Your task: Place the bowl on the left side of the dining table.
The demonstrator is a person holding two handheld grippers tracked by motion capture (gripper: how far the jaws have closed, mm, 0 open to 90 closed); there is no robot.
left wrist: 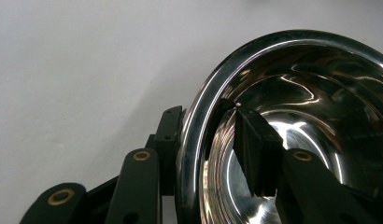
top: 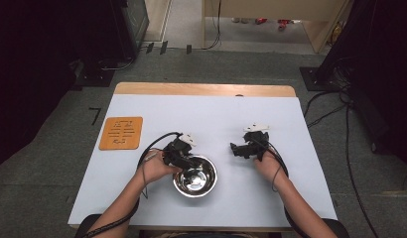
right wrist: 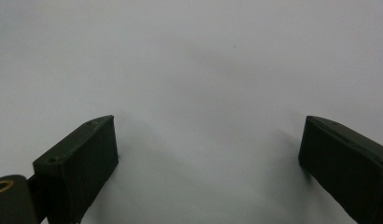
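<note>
grey carpet floor (top: 52, 163), floor cables (top: 335, 106)

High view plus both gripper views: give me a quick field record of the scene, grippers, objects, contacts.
table: white top, wooden far edge
bowl: shiny steel bowl, upright, near the person's edge
left gripper: shut on the bowl's rim, one jaw outside, one inside
right gripper: open, jaws wide apart above bare table, holding nothing
mat: orange square mat, far left, apart from the bowl
</note>
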